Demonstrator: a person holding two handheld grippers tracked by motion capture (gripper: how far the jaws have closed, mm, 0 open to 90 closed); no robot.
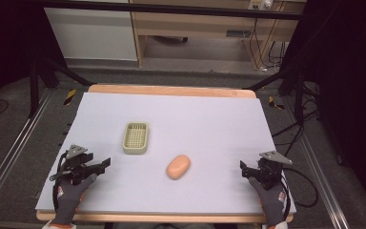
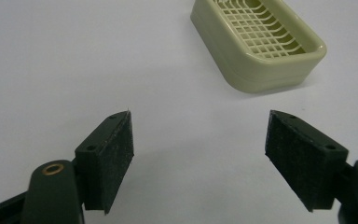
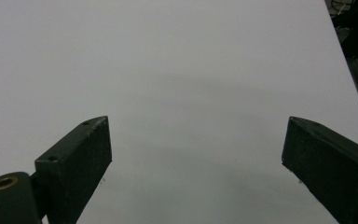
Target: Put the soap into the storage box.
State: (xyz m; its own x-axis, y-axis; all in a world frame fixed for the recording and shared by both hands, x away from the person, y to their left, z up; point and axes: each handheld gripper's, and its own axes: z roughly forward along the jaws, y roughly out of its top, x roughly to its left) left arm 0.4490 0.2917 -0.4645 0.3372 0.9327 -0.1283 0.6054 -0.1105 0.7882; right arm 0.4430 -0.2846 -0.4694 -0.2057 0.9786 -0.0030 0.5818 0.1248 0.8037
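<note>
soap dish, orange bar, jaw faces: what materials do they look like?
Soap dish: likely moulded plastic, pale green, smooth with a slight sheen and a grid insert. Bar: probably soap, matte orange with rounded edges; too small to be sure. Jaw faces on the left gripper: dark, grainy pads, apparently rubber or foam, on hard black blocks.

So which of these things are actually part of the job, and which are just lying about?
Part of the job:
- peach soap bar
- green soap dish, empty
- left claw, open
- right claw, open

Just about:
- wooden desk behind
- floor cables
</note>
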